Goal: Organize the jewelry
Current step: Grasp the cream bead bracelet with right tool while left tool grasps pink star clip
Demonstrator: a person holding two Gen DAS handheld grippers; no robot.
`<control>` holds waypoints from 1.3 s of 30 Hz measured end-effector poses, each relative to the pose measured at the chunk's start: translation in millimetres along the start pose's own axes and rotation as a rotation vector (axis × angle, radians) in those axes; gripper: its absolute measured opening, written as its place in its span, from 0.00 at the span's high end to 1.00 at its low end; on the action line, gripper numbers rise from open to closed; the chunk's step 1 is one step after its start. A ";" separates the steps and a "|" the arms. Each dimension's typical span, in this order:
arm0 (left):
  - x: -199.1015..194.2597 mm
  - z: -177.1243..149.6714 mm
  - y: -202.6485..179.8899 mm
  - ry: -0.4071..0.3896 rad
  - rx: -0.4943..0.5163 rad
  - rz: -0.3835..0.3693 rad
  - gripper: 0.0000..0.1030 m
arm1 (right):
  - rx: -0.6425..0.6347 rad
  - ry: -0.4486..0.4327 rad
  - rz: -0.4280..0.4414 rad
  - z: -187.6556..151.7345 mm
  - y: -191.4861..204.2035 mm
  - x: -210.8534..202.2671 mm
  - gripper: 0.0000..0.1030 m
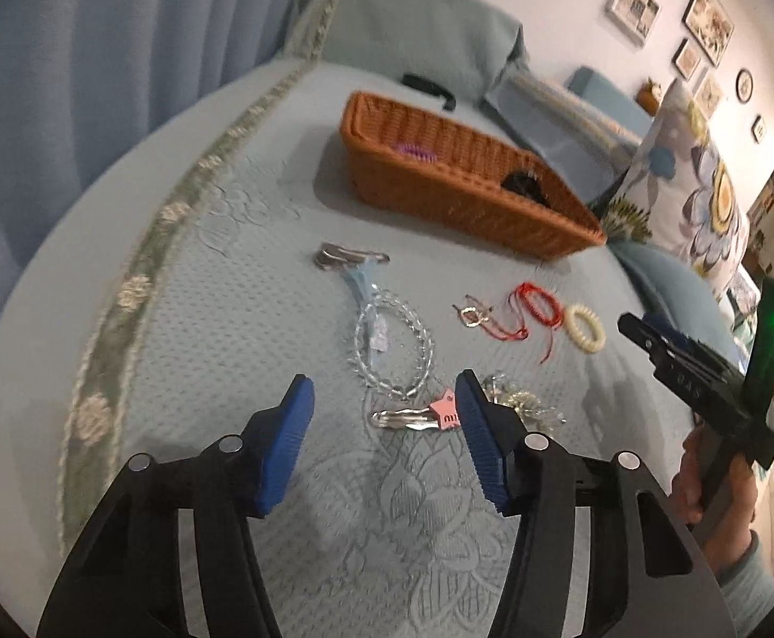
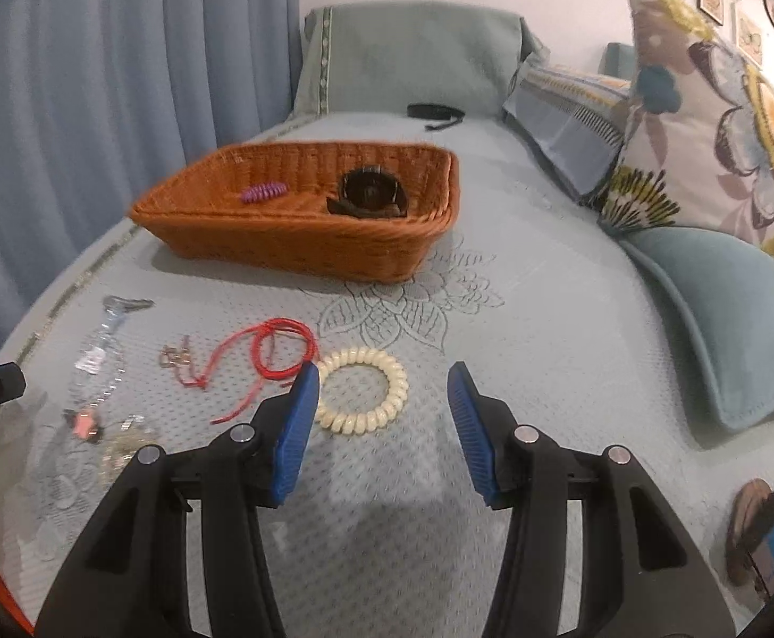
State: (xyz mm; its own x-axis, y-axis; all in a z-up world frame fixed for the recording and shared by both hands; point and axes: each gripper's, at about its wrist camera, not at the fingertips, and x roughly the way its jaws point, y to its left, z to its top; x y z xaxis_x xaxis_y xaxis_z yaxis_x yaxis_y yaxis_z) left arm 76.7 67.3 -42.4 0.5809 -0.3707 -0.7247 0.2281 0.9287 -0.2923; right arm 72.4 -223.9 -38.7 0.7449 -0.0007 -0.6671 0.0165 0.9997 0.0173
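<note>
Jewelry lies loose on a pale blue bedspread. In the left wrist view my left gripper (image 1: pixel 384 393) is open and empty, just above a silver clip with a pink tag (image 1: pixel 413 417) and a clear bead bracelet (image 1: pixel 395 345). A red cord (image 1: pixel 533 305), a gold charm (image 1: pixel 472 315) and a cream spiral hair tie (image 1: pixel 585 327) lie further right. A brown wicker basket (image 1: pixel 472 196) stands behind. My right gripper (image 2: pixel 381 391) is open and empty, right beside the cream hair tie (image 2: pixel 360 396). The basket (image 2: pixel 302 242) holds a purple spiral tie (image 2: pixel 263 191) and a dark round item (image 2: pixel 368 194).
A floral cushion (image 2: pixel 716 122) and a teal cushion (image 2: pixel 716 319) lie along the right. A black band (image 2: pixel 435 111) sits near the pillow at the far end. Blue curtains (image 2: pixel 94 106) hang on the left. A silver clip on a blue strip (image 1: pixel 352 263) lies left of the basket.
</note>
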 end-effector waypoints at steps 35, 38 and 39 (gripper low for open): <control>37.4 -11.0 -8.1 0.042 0.061 -0.006 0.71 | 0.083 0.088 0.102 22.3 -12.8 46.8 0.73; 35.7 -14.4 -11.0 0.054 0.079 -0.049 0.71 | 0.080 0.145 0.098 13.2 -16.3 50.8 0.72; 35.5 -16.2 -12.1 0.065 0.085 -0.070 0.77 | 0.078 0.154 0.102 11.4 -16.2 52.6 0.72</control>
State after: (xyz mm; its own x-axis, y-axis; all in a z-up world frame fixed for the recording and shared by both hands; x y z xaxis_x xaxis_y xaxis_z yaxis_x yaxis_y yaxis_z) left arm 81.9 42.9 -74.8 0.5103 -0.4315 -0.7440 0.3328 0.8967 -0.2918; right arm 118.9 -240.4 -65.6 0.6344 0.1105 -0.7651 0.0016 0.9895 0.1443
